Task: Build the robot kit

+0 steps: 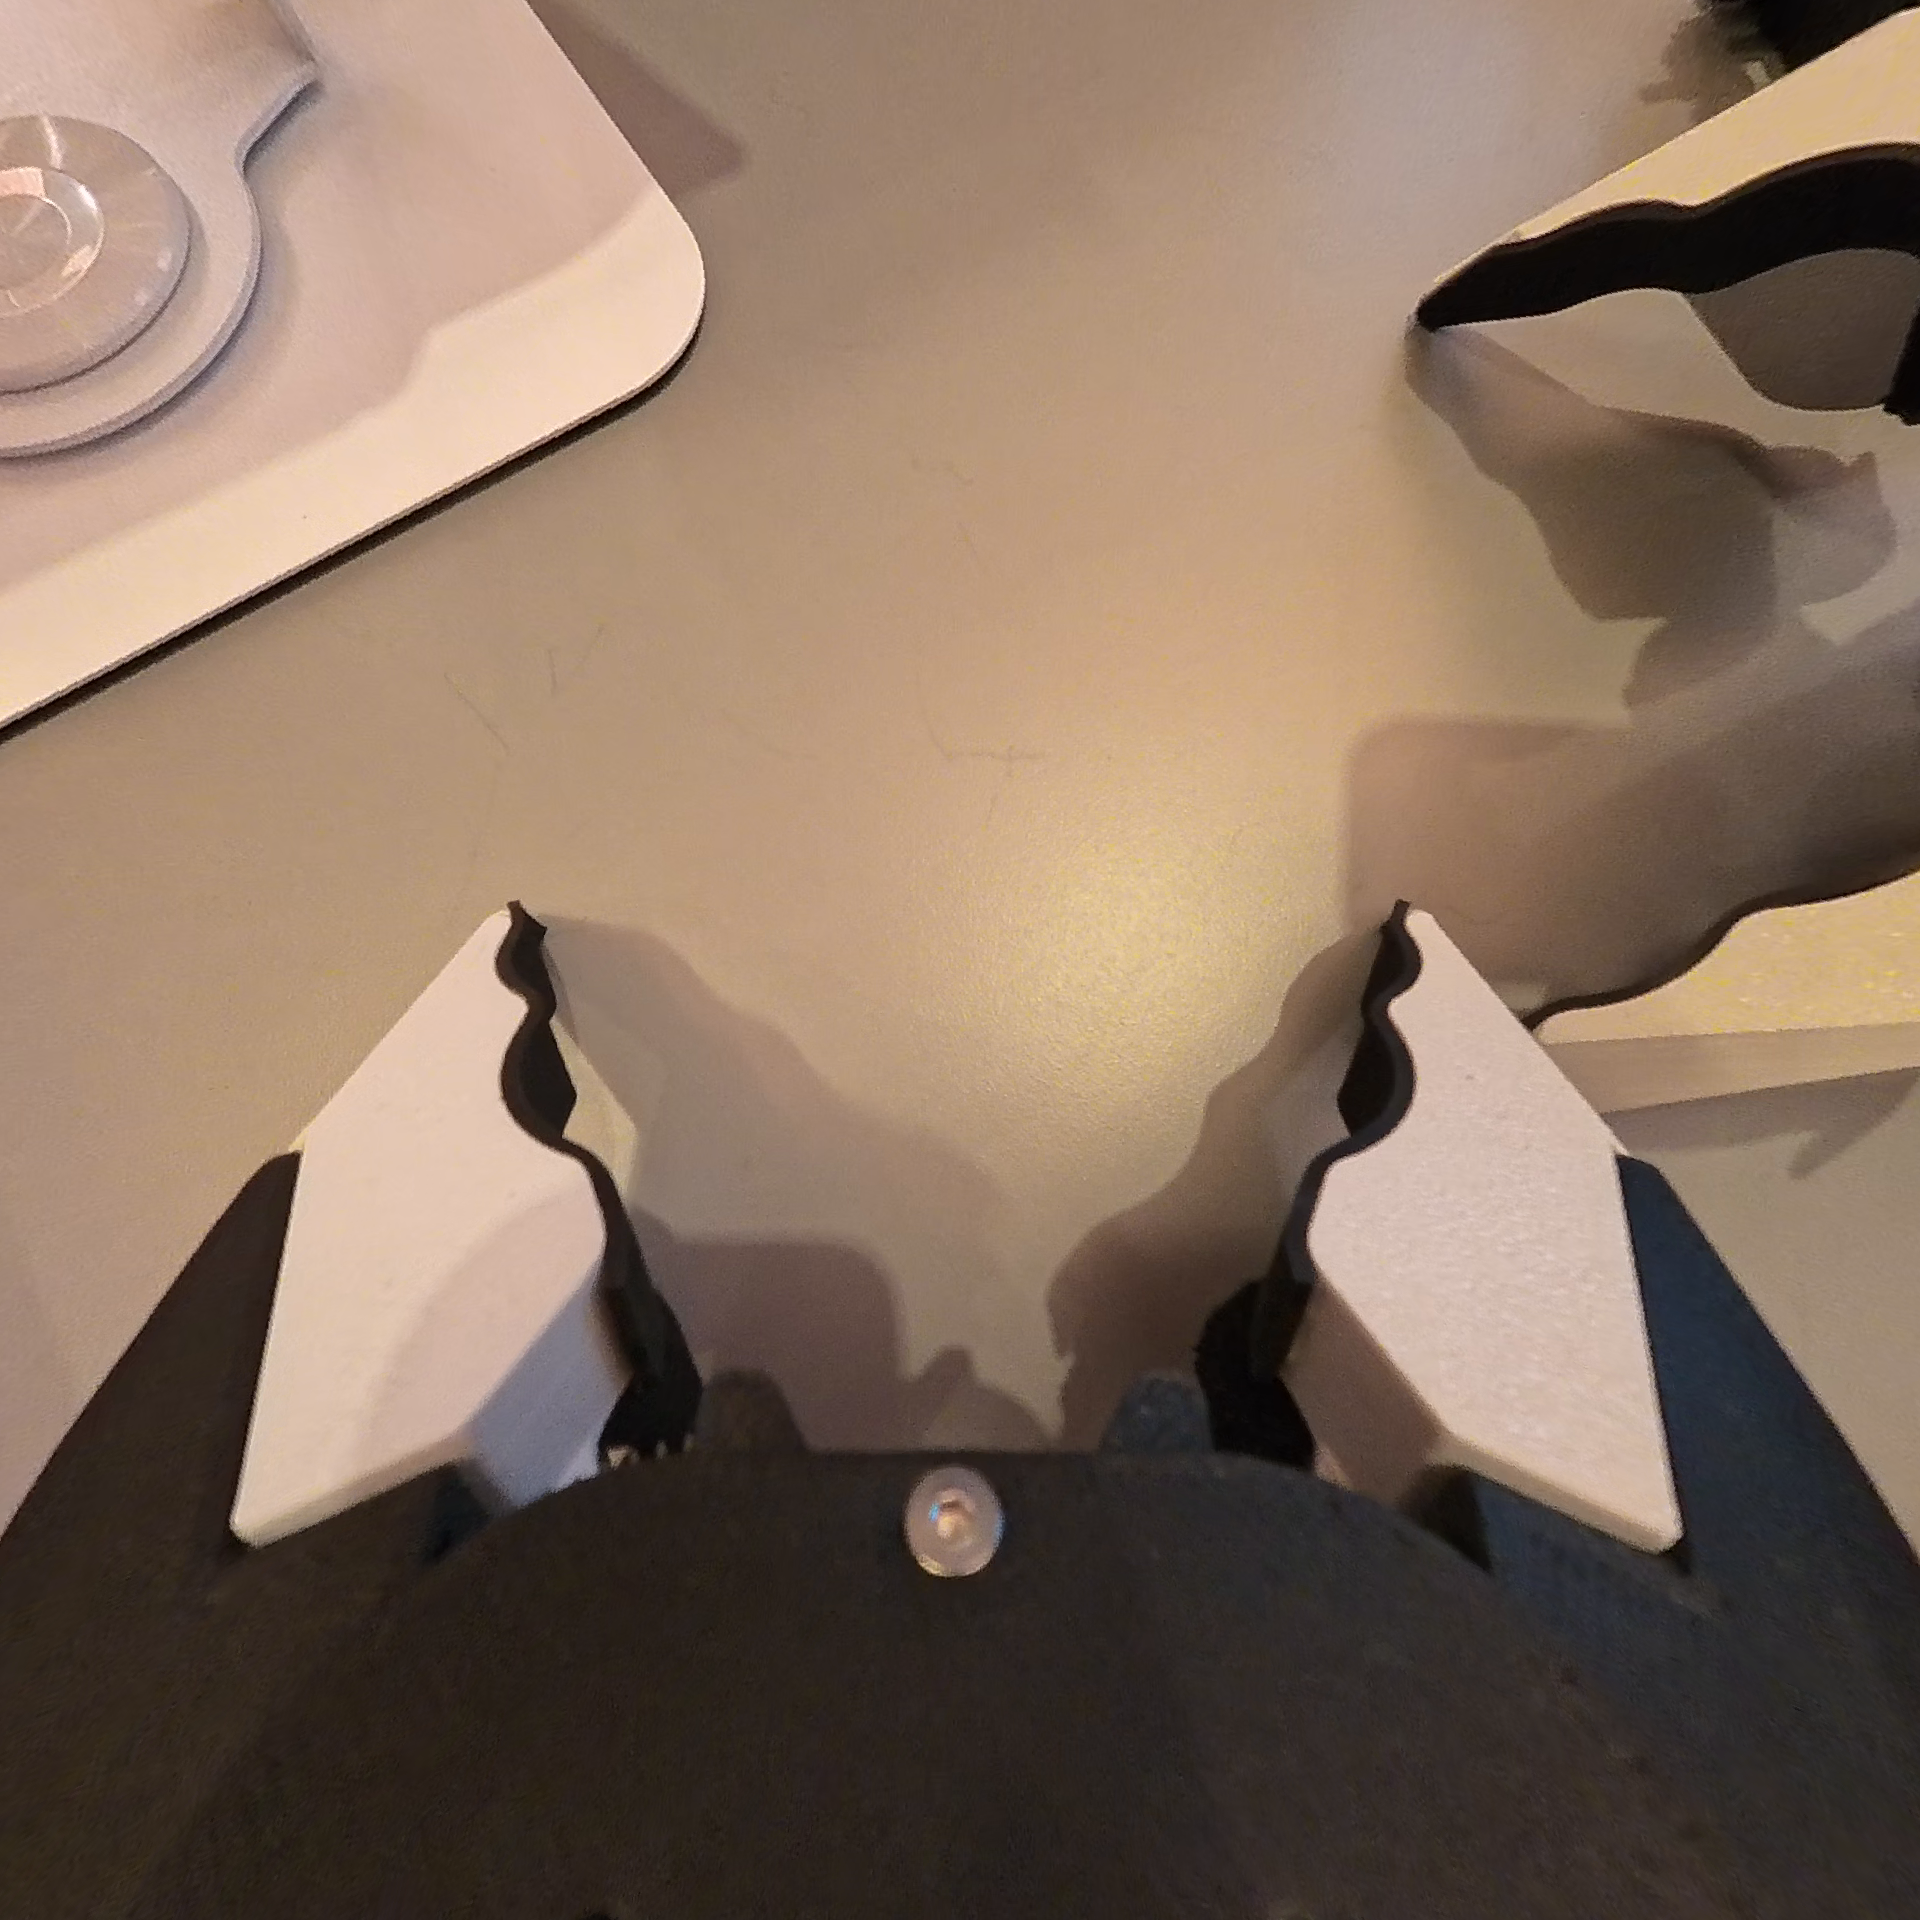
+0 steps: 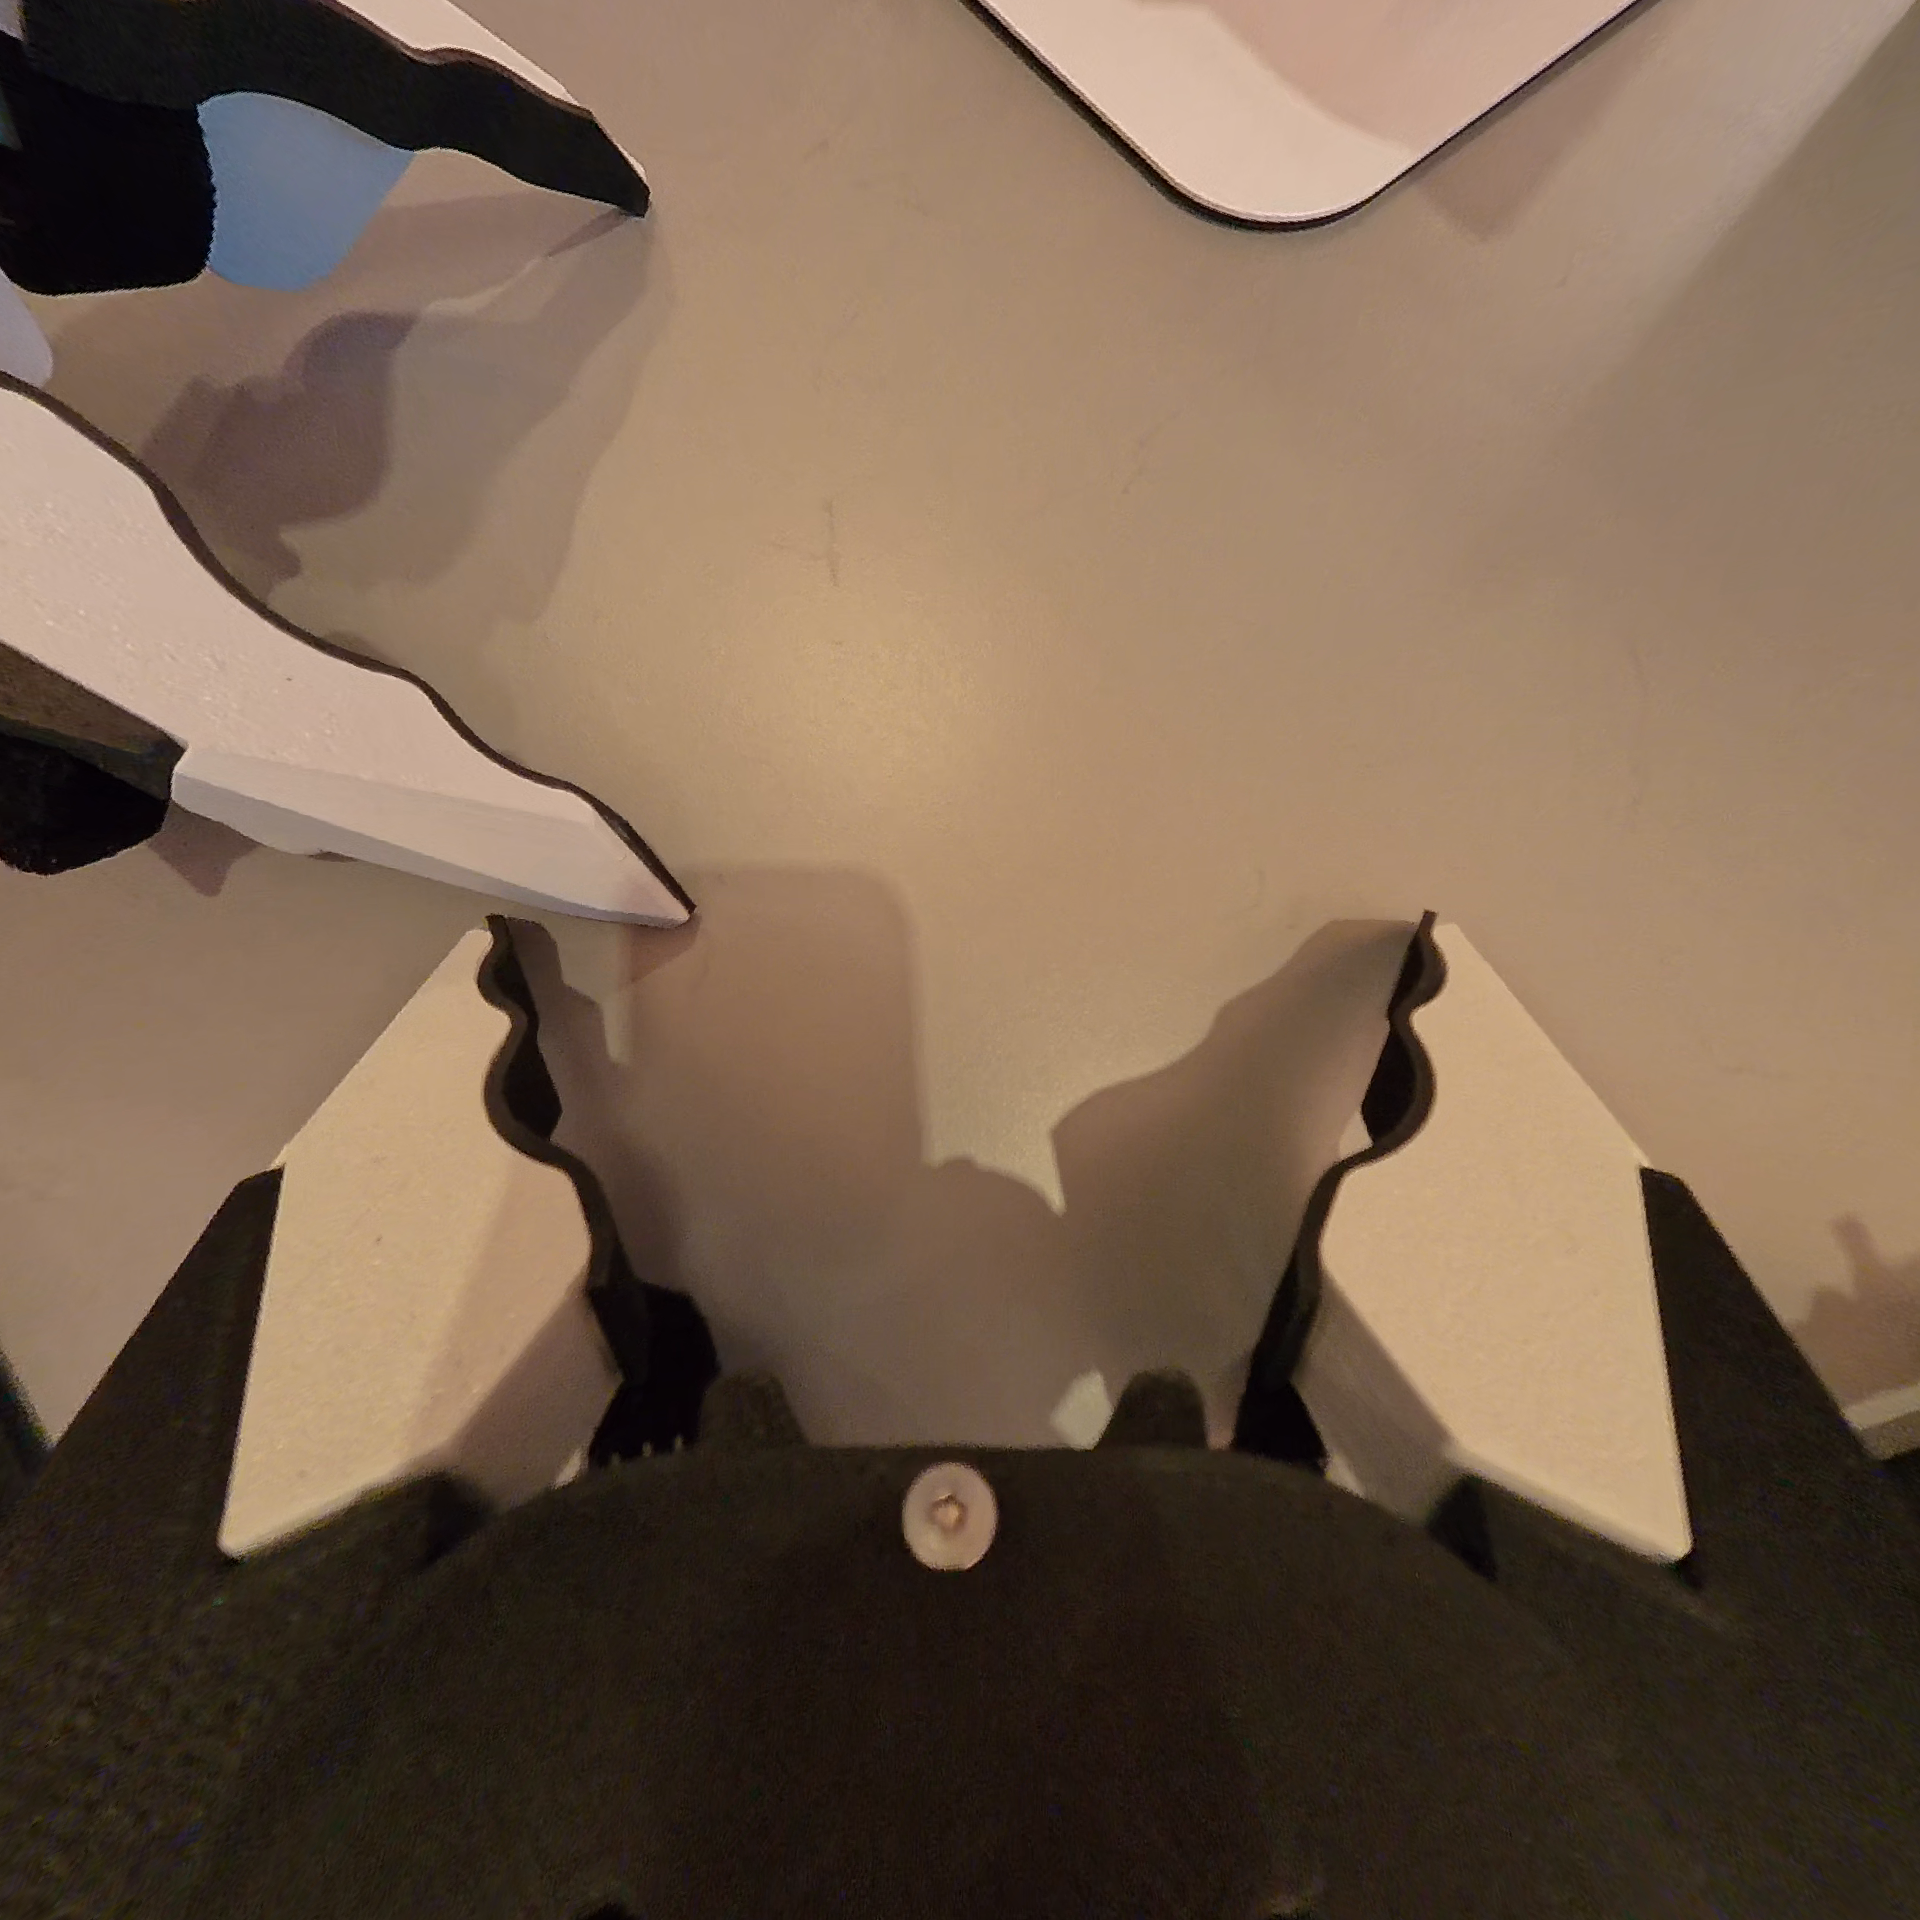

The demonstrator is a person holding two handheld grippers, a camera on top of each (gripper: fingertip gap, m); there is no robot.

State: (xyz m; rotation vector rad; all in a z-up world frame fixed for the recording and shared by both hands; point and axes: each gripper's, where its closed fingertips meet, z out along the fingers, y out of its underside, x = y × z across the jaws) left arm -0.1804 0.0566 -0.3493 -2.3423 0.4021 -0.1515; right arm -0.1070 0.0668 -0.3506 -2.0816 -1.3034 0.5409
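My left gripper (image 1: 961, 914) is open and empty, its white fingers with black wavy pads held close over a bare grey tabletop (image 1: 987, 582). My right gripper (image 2: 961, 920) is also open and empty over the same tabletop (image 2: 1091, 623). The two grippers sit close together: the right one's fingers (image 1: 1662, 239) show at the right edge of the left wrist view, and the left one's fingers (image 2: 312, 727) show at the left of the right wrist view, one tip almost at my right gripper's left fingertip. A white mat (image 1: 499, 343) lies at the upper left with a clear round dish (image 1: 62, 249) on it.
The white mat's rounded corner (image 2: 1299, 125) shows at the top of the right wrist view. A grey flat piece (image 1: 239, 270) lies under the dish on the mat. Shadows of the grippers fall on the table between the fingers.
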